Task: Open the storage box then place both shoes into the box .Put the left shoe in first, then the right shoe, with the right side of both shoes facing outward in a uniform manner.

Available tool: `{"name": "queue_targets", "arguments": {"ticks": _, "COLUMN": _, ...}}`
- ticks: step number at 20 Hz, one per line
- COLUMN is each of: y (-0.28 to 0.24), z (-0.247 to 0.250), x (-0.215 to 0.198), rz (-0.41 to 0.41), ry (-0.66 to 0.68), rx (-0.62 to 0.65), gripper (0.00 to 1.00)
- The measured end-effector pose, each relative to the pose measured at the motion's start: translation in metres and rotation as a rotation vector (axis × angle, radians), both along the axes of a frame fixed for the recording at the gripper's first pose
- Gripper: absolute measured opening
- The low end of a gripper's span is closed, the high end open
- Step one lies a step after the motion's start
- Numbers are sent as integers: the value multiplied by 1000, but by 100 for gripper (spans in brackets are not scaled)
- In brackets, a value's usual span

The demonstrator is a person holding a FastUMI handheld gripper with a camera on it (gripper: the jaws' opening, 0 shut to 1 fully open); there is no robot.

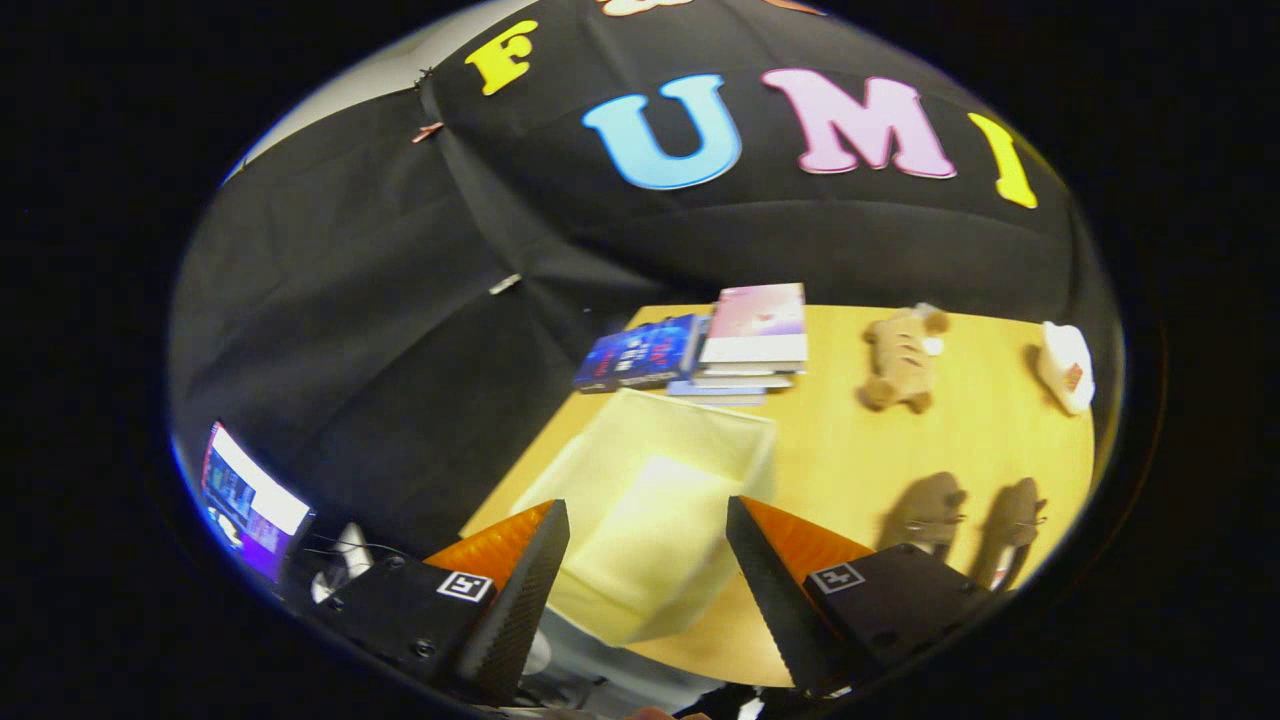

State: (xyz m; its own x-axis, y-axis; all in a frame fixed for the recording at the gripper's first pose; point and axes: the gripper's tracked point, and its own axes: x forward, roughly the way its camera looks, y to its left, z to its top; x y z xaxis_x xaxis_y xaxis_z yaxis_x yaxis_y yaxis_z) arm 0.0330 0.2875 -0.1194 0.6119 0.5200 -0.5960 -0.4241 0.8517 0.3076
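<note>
A pale, translucent storage box (660, 450) stands on the wooden table (840, 450), near its left edge. I cannot tell whether its lid is on. My gripper (648, 503) hovers above the box's near side, open, with nothing between the fingers. Two brown shoes (930, 510) (1015, 515) sit side by side on the table to the right of the box, just beyond my right finger (760, 560).
A stack of books (750, 340) and a blue book (640, 355) lie beyond the box. A brown plush toy (900, 360) and a white object (1065, 365) rest farther right. A lit screen (250, 500) stands off the table to the left.
</note>
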Motion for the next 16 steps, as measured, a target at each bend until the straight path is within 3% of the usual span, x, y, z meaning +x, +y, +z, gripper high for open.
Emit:
{"name": "queue_targets", "arguments": {"ticks": 5, "y": -117, "z": -46, "x": 4, "rz": -121, "ry": -43, "rx": -134, "gripper": 98}}
{"name": "queue_targets", "arguments": {"ticks": 8, "y": -168, "z": -72, "x": 14, "rz": -190, "ry": -16, "rx": -145, "gripper": 98}}
{"name": "queue_targets", "arguments": {"ticks": 16, "y": -243, "z": -163, "x": 29, "rz": -335, "ry": 114, "rx": -294, "gripper": 99}}
